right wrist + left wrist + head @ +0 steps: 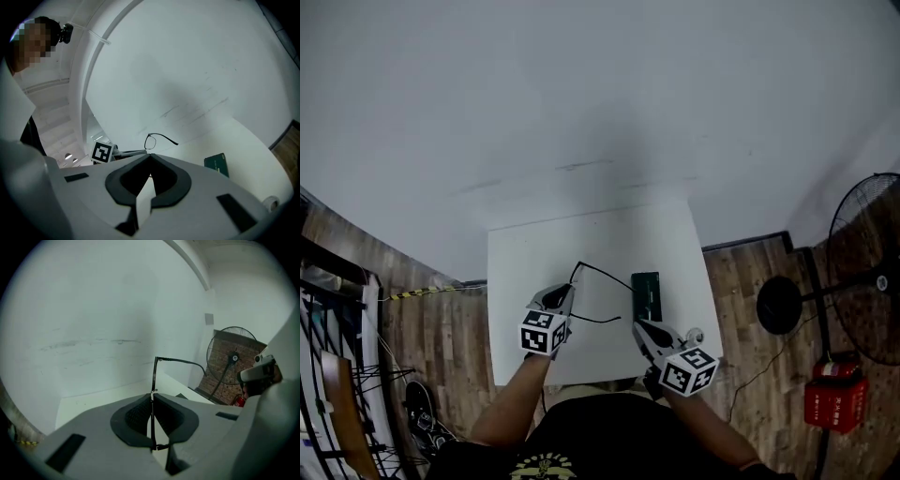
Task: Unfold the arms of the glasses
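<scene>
Glasses (155, 373) are pinched in my left hand-held gripper (152, 397); my right hand-held gripper (150, 157) is closed and empty.

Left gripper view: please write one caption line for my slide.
Left gripper clamps the glasses by the frame, an unfolded arm reaching right.

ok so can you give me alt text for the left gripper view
The left claw is shut on the thin dark frame of a pair of glasses, which stands up from it with one arm sticking out to the right. Behind are a white table, a white wall and a standing fan at the right.
</scene>
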The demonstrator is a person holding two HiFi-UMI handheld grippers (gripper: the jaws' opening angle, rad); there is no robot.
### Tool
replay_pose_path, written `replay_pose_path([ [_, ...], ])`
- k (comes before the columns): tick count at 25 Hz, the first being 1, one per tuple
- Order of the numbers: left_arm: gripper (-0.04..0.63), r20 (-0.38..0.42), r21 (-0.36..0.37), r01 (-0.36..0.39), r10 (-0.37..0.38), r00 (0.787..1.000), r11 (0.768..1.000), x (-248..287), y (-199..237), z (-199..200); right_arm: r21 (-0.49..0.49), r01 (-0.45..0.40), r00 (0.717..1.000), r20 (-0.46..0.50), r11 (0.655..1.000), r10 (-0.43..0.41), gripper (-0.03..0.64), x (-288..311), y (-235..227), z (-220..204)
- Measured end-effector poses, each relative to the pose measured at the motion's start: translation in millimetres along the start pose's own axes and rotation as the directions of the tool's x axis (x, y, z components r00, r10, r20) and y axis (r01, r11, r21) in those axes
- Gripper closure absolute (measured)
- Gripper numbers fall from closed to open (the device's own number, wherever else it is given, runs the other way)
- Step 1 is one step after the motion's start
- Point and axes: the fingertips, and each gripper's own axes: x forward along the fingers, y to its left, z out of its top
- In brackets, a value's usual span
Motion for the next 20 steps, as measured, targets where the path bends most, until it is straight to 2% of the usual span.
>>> replay_pose_path([
  [4, 0.572, -0.058, 0.025, 0.052, -0.050, 0.997, 0.998, 23.0, 2.8, -10.9, -0.016, 0.061, 0.998, 0.024, 0.998, -0.060, 0.615, 4.7, -5.9, 5.2],
  [9, 0.572, -0.119, 0.056, 0.107, -0.100, 0.988, 0.993, 47.6, 5.7, -24.0, -0.099, 0.155, 0.988, 0.019, 0.983, -0.154, 0.615, 10.3, -12.0, 5.4],
  [12, 0.572, -0.176, 0.073, 0.142, -0.127, 0.976, 0.987, 61.1, 9.8, -37.6, -0.090, 0.167, 0.986, 0.008, 0.982, -0.167, 0.615, 14.3, -10.1, 1.8],
  [16, 0.572, -0.281, 0.086, 0.204, -0.173, 0.944, 0.975, 81.3, 17.0, -63.2, -0.066, 0.164, 0.986, -0.012, 0.984, -0.165, 0.615, 20.3, -4.4, -7.8],
  [20, 0.572, -0.374, 0.154, 0.275, -0.202, 0.905, 0.949, 99.0, 15.8, -84.4, -0.069, 0.181, 0.983, -0.023, 0.981, -0.183, 0.615, 21.4, -6.8, -11.9],
])
